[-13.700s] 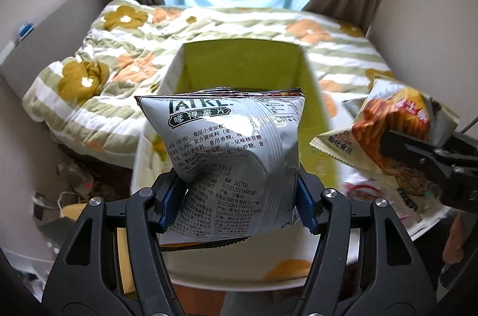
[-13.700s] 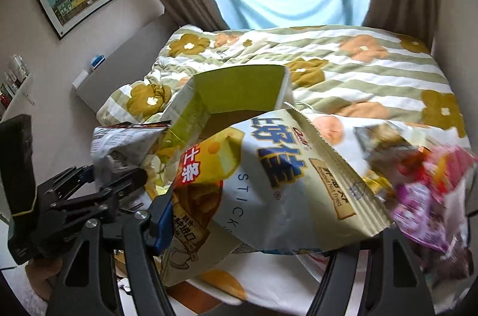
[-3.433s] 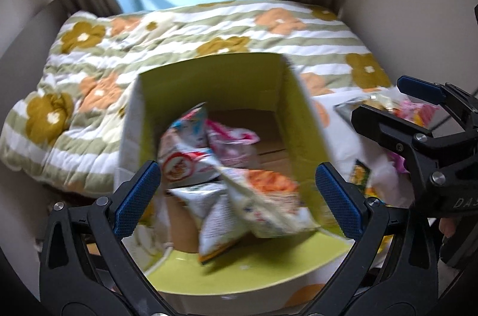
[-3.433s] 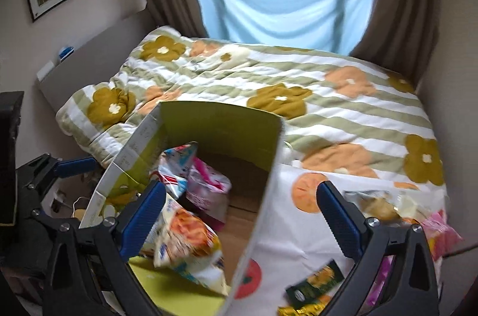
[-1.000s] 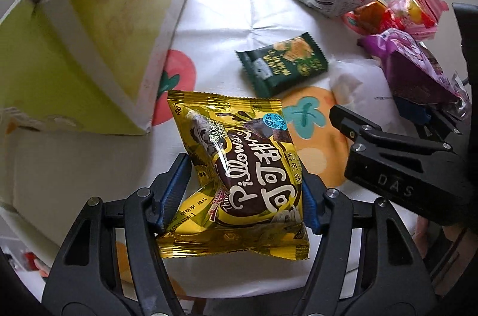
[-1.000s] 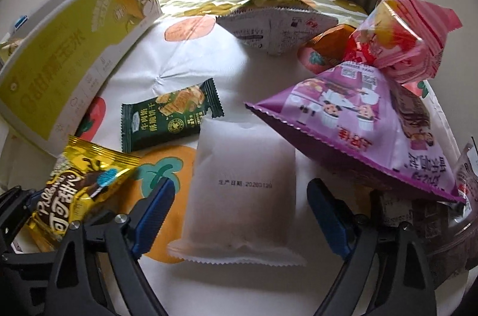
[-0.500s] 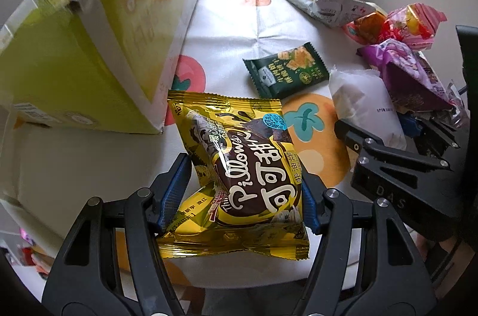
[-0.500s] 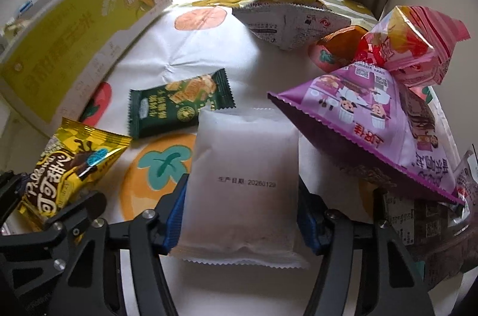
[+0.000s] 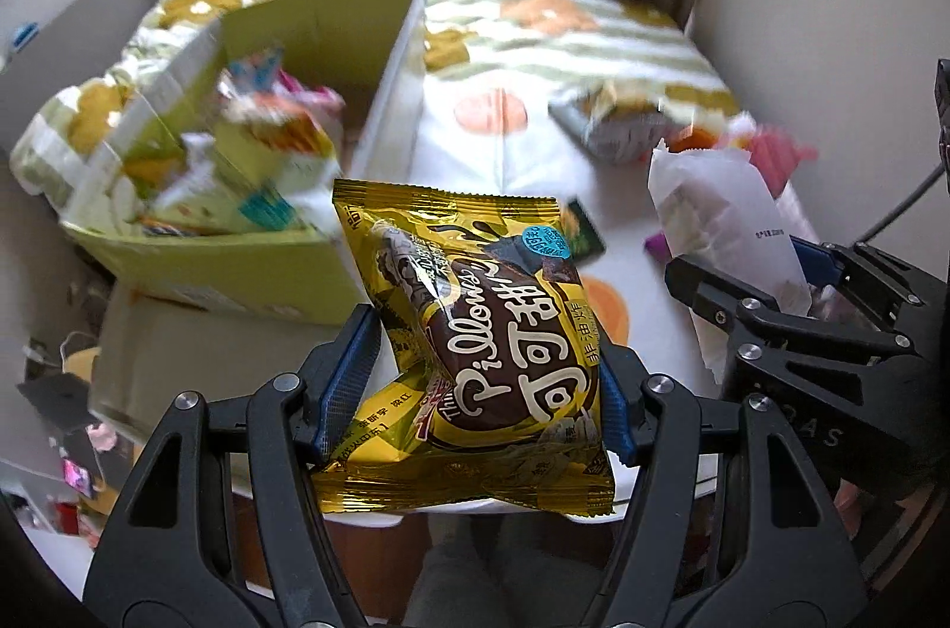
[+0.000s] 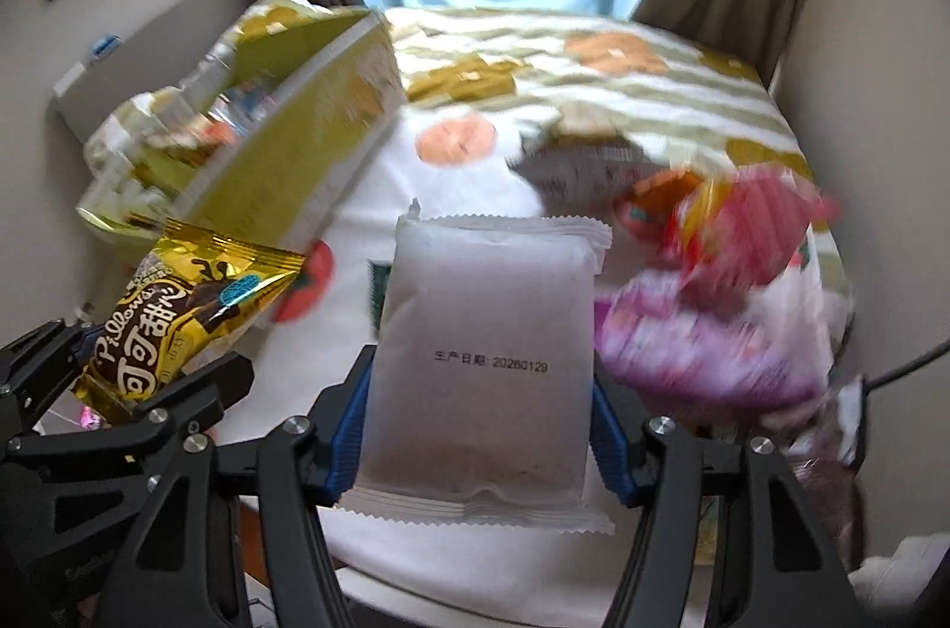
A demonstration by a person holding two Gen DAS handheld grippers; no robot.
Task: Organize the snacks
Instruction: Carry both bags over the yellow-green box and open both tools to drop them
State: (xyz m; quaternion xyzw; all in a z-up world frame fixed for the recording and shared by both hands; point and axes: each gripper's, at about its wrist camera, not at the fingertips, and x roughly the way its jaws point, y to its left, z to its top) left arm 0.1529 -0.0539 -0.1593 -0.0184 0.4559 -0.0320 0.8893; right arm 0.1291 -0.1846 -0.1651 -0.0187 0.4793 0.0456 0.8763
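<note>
My left gripper is shut on a gold snack packet, held up off the table; the same gold packet shows at the left of the right wrist view. My right gripper is shut on a plain white packet, also lifted, and that white packet appears at the right of the left wrist view. The yellow-green cardboard box stands open to the left with several snack bags inside; the box wall is blurred.
On the white fruit-print tablecloth lie a purple bag, a pink-red bag, a grey bag and a dark green packet partly hidden. A flowered bed lies beyond.
My right gripper closed on the white packet. Both grippers then rose with their packets and tipped up, so the open box and the bed came into view.
</note>
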